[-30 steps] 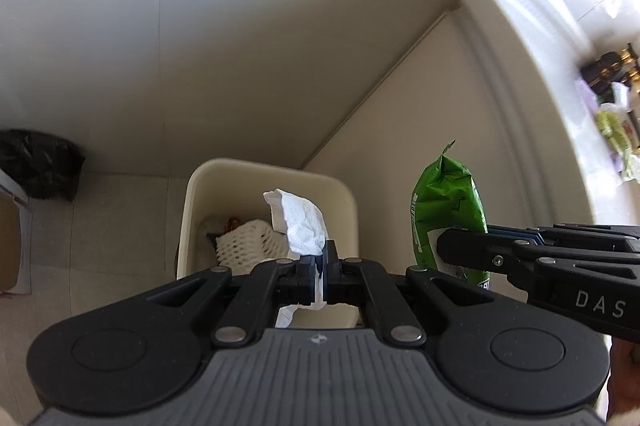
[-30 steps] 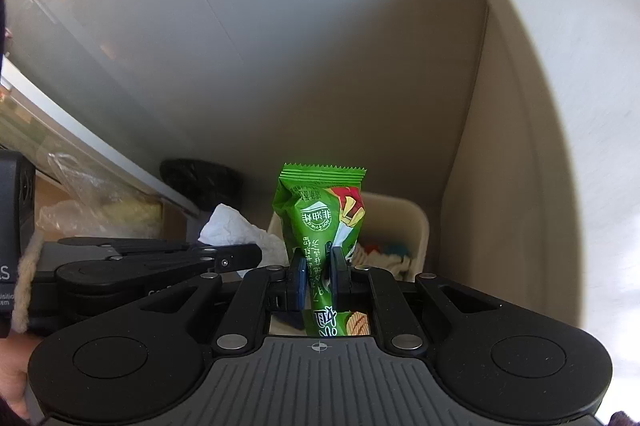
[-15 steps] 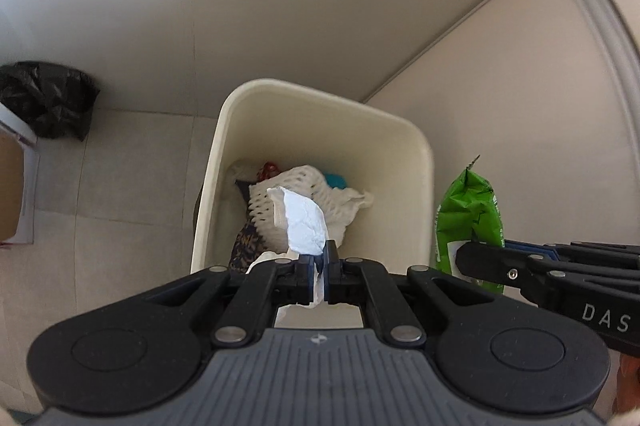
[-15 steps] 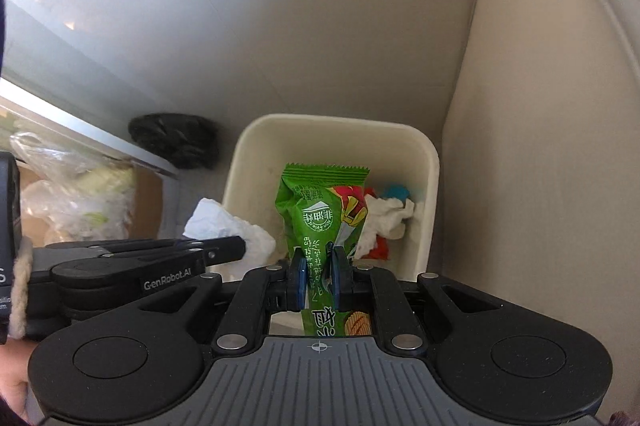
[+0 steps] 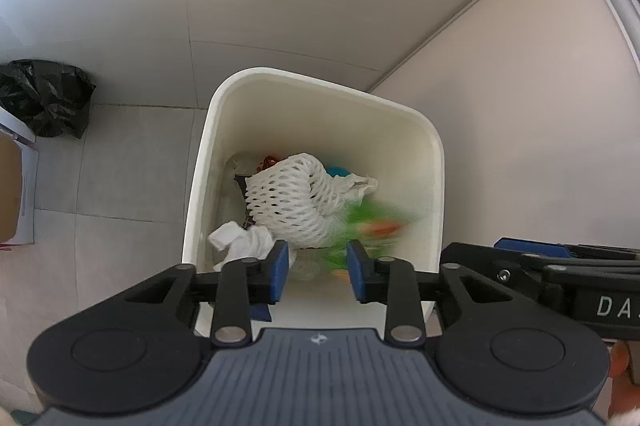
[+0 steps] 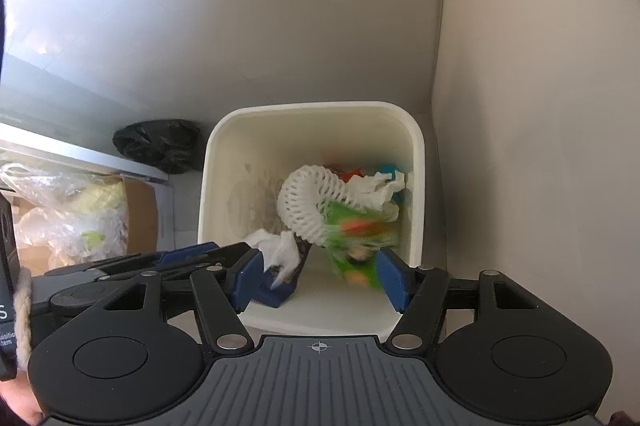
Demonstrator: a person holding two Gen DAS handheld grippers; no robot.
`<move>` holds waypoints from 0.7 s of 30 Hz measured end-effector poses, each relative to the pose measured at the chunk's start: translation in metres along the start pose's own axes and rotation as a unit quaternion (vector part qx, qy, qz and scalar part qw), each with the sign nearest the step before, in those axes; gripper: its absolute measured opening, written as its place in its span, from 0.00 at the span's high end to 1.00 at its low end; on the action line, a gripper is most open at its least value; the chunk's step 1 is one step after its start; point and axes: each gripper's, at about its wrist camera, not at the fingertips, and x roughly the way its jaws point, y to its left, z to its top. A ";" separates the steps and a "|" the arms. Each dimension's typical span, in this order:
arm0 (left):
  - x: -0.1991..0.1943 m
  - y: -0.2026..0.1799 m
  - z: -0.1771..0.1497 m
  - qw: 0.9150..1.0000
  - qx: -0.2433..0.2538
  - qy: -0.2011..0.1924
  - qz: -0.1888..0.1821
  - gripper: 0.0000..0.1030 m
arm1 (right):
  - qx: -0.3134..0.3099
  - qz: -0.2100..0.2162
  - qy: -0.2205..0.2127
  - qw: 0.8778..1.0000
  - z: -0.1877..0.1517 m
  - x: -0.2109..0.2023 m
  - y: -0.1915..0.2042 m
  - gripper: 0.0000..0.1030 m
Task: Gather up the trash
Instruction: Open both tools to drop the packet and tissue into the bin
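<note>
The step in hand was the drop into the cream bin (image 5: 434,162), which stood on the tiled floor (image 5: 120,162) in a corner between two walls. Both claws hung over its mouth, pointing steeply down. The right claw (image 6: 320,276) had just been opening and stood wide, with nothing pressed between its pads; the green snack wrapper (image 6: 356,234) showed as a blur below, inside the bin (apparently mid-fall). The left claw (image 5: 318,276) had likewise just been opening, to a narrower gap, and held nothing; the crumpled white tissue (image 5: 240,240) lay in the bin against the near wall. Also inside were a white foam net sleeve (image 5: 288,198) and some small coloured scraps. In my judgement the next move called for lifting both claws clear and fetching further trash.
</note>
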 end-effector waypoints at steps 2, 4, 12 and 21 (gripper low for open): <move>-0.002 -0.001 -0.001 1.000 0.003 0.000 0.002 0.65 | -0.003 -0.001 0.000 1.000 0.001 0.001 -0.001 0.39; -0.004 -0.001 0.000 1.000 0.007 0.002 0.005 0.63 | -0.004 0.002 -0.004 1.000 0.001 0.003 -0.005 0.39; -0.016 -0.011 -0.001 1.000 0.020 -0.008 0.013 0.55 | -0.004 0.025 -0.021 0.999 -0.002 -0.014 -0.012 0.39; -0.037 -0.019 -0.001 0.999 0.038 -0.019 0.031 0.44 | -0.050 0.047 -0.053 0.996 -0.001 -0.039 -0.002 0.34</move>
